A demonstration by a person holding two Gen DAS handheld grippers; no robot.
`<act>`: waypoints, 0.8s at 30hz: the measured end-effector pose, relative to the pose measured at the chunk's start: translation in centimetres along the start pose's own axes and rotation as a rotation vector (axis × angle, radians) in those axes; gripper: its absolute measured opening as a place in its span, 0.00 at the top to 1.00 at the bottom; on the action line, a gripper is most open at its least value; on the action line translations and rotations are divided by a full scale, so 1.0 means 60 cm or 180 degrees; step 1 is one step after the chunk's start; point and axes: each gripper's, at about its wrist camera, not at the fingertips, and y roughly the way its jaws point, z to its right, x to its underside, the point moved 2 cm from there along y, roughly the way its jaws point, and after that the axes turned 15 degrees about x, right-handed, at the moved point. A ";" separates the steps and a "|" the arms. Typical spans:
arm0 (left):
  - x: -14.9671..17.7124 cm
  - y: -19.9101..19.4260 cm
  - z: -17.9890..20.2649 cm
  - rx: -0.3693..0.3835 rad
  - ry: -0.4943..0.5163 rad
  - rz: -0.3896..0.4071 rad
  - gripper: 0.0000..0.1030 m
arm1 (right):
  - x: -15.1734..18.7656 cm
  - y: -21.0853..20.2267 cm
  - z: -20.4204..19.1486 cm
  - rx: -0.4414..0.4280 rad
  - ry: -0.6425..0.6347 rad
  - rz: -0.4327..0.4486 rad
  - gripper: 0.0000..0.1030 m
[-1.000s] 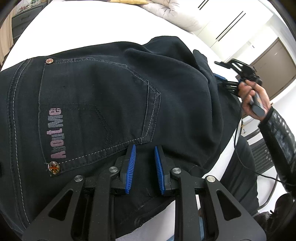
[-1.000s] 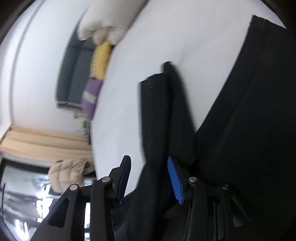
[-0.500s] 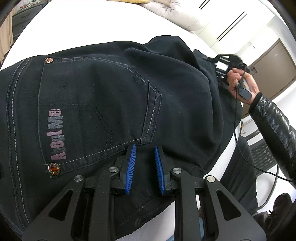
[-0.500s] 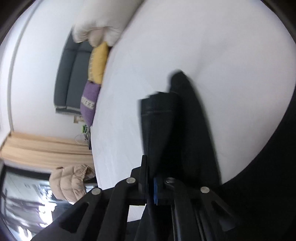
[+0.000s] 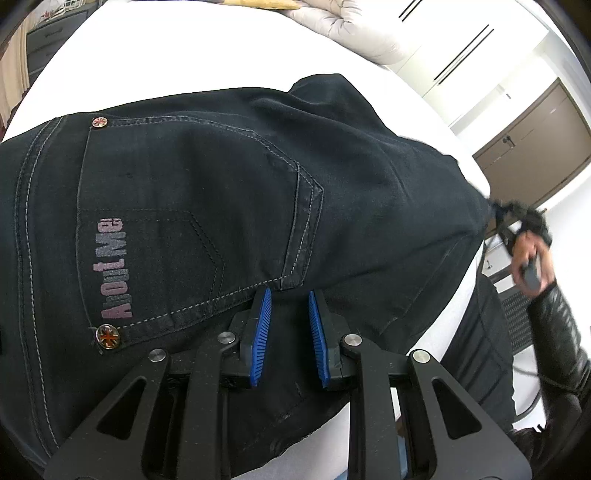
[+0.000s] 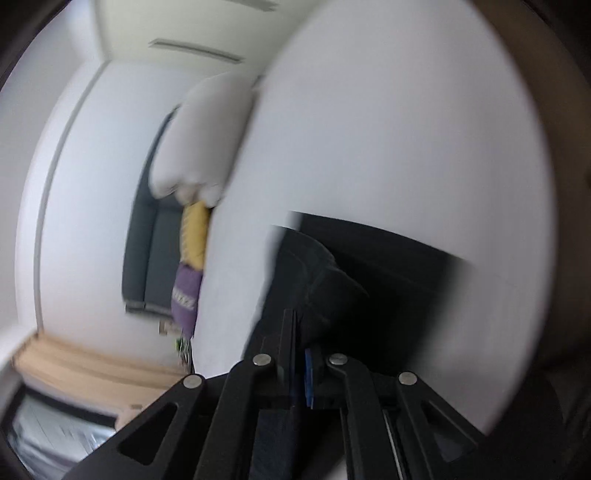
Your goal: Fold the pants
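Dark denim pants (image 5: 207, 192) lie on a white bed (image 5: 177, 55), back pocket with "About Me" lettering facing up. My left gripper (image 5: 288, 295) stands just below that pocket, its blue pads a narrow gap apart, with flat cloth showing between them. At the right edge a hand holds my right gripper (image 5: 498, 212), blurred, at the end of a pant leg stretched towards it. In the right wrist view the right gripper (image 6: 299, 332) has dark leg cloth (image 6: 314, 266) between its nearly closed pads. Its jaws are opening slightly while they still pinch the cloth.
A pale duvet (image 5: 351, 33) is bunched at the bed's far side. Beyond the bed's right edge are a brown cabinet (image 5: 535, 136) and a black sleeve (image 5: 557, 332). A grey sofa (image 6: 151, 236) with yellow and purple cushions stands by the wall.
The right gripper closed on the pant leg's end and swept sideways with it, stretching the leg. The left gripper stayed where it was.
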 end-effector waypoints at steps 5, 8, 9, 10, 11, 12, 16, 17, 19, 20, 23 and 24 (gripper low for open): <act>-0.001 -0.001 0.002 -0.0036 -0.0023 0.0000 0.80 | 0.008 0.013 0.050 -0.0218 0.0382 -0.0117 0.61; -0.001 -0.002 0.007 -0.0067 -0.0036 0.0015 0.80 | -0.005 0.008 0.027 -0.0207 0.0222 0.0005 0.54; 0.000 -0.003 0.007 -0.0076 -0.0040 0.0023 0.80 | -0.006 0.010 0.022 -0.0213 0.0188 0.0005 0.54; 0.001 -0.003 0.008 -0.0084 -0.0042 0.0029 0.80 | -0.009 0.017 0.019 -0.0230 0.0171 -0.0035 0.57; 0.002 -0.003 0.009 -0.0090 -0.0043 0.0035 0.80 | -0.012 0.022 0.019 -0.0216 0.0166 -0.0063 0.64; 0.002 -0.003 0.010 -0.0095 -0.0046 0.0042 0.80 | -0.013 0.027 0.016 -0.0174 0.0146 -0.0095 0.82; 0.004 -0.006 0.013 -0.0101 -0.0065 0.0077 0.80 | -0.013 0.033 0.023 0.0005 0.0060 -0.0135 0.96; 0.004 -0.007 0.012 -0.0097 -0.0082 0.0087 0.80 | -0.013 0.034 0.021 0.0033 0.0027 -0.0111 0.96; 0.003 -0.010 0.013 -0.0090 -0.0140 0.0109 0.80 | -0.020 0.032 0.020 0.0079 -0.0009 -0.0070 0.96; 0.002 -0.013 0.015 -0.0088 -0.0177 0.0123 0.79 | -0.024 0.031 0.020 0.0086 -0.0012 -0.0059 0.96; -0.001 -0.016 0.022 -0.0107 -0.0152 0.0121 0.79 | -0.035 0.032 0.015 0.0130 -0.0046 -0.0031 0.96; -0.001 -0.014 0.024 -0.0128 -0.0128 0.0108 0.79 | -0.036 0.032 0.016 0.0144 -0.0055 -0.0027 0.97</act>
